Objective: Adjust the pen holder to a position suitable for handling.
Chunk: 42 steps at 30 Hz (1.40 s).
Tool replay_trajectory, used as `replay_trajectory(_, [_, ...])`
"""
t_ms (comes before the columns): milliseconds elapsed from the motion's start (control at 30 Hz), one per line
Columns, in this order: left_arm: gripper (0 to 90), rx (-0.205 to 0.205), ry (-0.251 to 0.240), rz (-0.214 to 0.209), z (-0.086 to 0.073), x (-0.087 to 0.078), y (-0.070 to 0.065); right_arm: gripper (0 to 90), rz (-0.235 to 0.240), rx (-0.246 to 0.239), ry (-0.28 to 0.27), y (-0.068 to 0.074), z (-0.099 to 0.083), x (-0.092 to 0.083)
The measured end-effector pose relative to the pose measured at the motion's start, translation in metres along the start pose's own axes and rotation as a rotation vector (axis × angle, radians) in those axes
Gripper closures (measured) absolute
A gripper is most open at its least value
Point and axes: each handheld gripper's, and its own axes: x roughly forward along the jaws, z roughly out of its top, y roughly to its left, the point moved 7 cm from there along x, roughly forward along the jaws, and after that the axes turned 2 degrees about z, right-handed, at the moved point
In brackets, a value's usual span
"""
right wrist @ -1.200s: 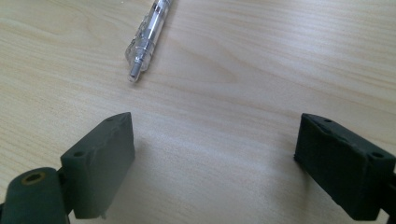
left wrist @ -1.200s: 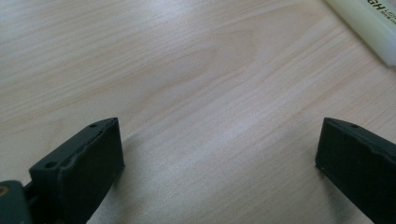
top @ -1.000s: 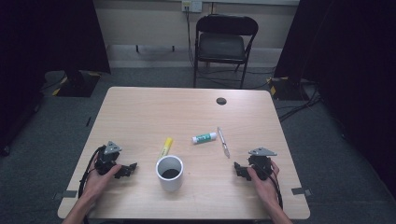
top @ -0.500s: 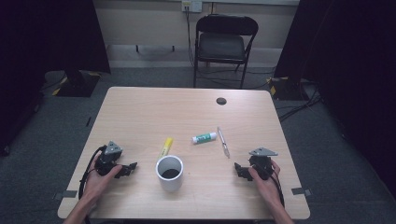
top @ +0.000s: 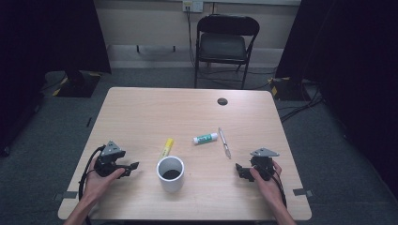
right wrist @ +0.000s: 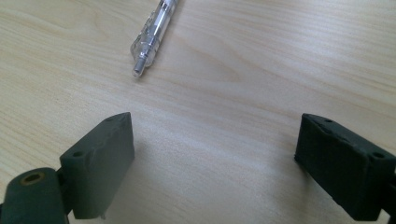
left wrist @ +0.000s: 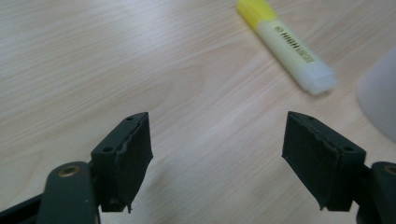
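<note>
Left tongs (top: 133, 166) sit low on the tabletop (top: 155, 112) at about eight o'clock, released with nothing between them, though their jaws have just been narrowing. That suggests a grasp being readied. Nearest ahead lies the yellow highlighter (left wrist: 286, 45), flat on the wood toward their one o'clock, just beside the white cup (top: 170, 173) near six o'clock. Right tongs (top: 239, 170) rest at four o'clock, spread wide and empty, with the clear pen (right wrist: 154, 35) lying beyond them at eleven o'clock.
</note>
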Motion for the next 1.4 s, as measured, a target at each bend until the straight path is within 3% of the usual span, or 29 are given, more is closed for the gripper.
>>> replay_trajectory(67, [25.0, -0.004, -0.008, -0.029, 0.004, -0.002, -0.006, 10.7, 0.002, -0.003, -0.001, 0.000, 0.000, 0.000])
replay_trajectory(700, [32.9, 0.011, -0.063, -0.109, 0.025, -0.010, -0.031, 10.7, 0.005, -0.005, 0.000, 0.000, 0.000, 0.000])
replay_trajectory(1000, [40.6, 0.024, -0.125, -0.168, 0.044, -0.019, -0.047, 10.7, 0.005, -0.006, -0.001, 0.000, 0.000, 0.000])
replay_trajectory(1267, [50.1, 0.103, -0.170, -0.190, 0.070, -0.026, -0.064, 10.5, 0.007, -0.006, 0.000, 0.000, 0.000, 0.000])
replay_trajectory(1400, [52.8, 0.114, -0.170, -0.213, 0.075, -0.024, -0.072, 10.5, 0.007, -0.006, 0.000, 0.000, 0.000, 0.000])
